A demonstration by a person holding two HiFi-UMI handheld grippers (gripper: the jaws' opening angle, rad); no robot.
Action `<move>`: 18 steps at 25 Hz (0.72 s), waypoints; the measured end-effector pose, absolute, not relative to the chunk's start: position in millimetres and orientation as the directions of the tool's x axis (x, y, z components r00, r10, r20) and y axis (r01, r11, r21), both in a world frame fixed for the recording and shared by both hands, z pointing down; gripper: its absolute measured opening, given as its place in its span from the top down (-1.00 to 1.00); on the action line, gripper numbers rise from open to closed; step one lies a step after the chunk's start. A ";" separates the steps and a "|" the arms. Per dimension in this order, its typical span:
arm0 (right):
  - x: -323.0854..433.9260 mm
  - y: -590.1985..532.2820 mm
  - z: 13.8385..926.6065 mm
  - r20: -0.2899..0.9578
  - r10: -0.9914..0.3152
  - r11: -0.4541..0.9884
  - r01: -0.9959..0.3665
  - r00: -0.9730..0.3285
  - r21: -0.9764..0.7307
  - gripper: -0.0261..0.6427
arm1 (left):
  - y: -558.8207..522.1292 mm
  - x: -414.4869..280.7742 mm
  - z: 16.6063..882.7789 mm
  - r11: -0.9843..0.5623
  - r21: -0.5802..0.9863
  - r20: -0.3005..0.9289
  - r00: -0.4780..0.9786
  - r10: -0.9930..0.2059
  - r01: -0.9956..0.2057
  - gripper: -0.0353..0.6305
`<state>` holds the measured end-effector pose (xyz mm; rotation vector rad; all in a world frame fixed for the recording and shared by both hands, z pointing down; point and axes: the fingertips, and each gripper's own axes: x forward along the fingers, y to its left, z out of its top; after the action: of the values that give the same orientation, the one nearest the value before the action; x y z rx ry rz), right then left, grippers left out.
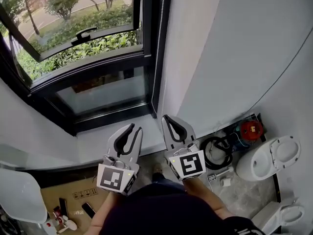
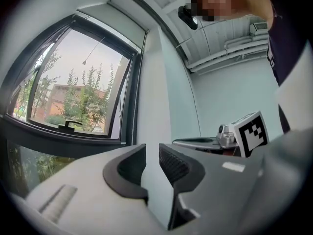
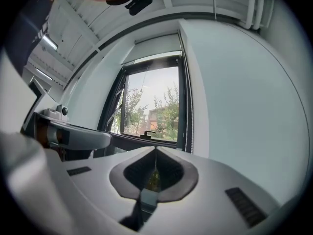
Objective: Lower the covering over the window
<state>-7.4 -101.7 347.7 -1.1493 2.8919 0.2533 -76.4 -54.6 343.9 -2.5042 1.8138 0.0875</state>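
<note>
A black-framed window fills the upper left of the head view, its top sash tilted open onto green bushes. No covering hangs over the glass. A thin bead chain runs down the frame's right side, and it also shows as the chain in the right gripper view. A white roll sits above the window. Both grippers are held level toward the window, short of the sill. My left gripper has its jaws a little apart with nothing between them. My right gripper is shut and empty.
A white sill lies under the window, with a curved white wall to its right. On the floor at the right are white toilets, a black hose coil and a red device. A cardboard box lies at the lower left.
</note>
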 end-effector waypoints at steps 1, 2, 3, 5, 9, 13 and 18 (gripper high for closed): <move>-7.6 -112.8 346.8 -0.081 -0.675 0.720 -0.679 -0.733 0.142 0.88 | -65.4 -76.5 341.0 -0.302 -0.003 -0.074 0.301 -0.951 -0.953 0.69; -7.7 -123.2 345.9 -0.085 -0.671 0.723 -0.676 -0.736 0.143 0.88 | -75.7 -76.3 338.7 -0.293 0.000 -0.076 0.292 -0.953 -0.956 0.69; -7.9 -133.2 345.2 -0.089 -0.668 0.726 -0.673 -0.739 0.145 0.88 | -85.5 -75.8 337.9 -0.287 0.004 -0.080 0.286 -0.955 -0.958 0.69; -10.4 -150.7 345.7 -0.088 -0.660 0.732 -0.665 -0.746 0.147 0.88 | -103.5 -75.6 342.0 -0.285 0.016 -0.075 0.283 -0.956 -0.958 0.69; -15.8 -177.4 349.1 -0.076 -0.651 0.742 -0.654 -0.756 0.147 0.88 | -136.8 -76.5 350.7 -0.284 0.024 -0.050 0.283 -0.958 -0.958 0.69; -18.9 -192.2 351.4 -0.061 -0.651 0.746 -0.653 -0.756 0.132 0.89 | -165.7 -74.0 359.4 -0.302 0.036 -0.015 0.301 -0.953 -0.953 0.69; -35.7 -194.0 347.7 -0.082 -0.635 0.746 -0.637 -0.768 0.192 0.88 | -200.6 -77.7 362.7 -0.328 0.031 -0.014 0.328 -0.945 -0.944 0.69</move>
<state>-35.7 -194.0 347.7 -1.0650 2.9250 0.3288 -77.7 -200.6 362.7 -2.5738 1.8312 0.0463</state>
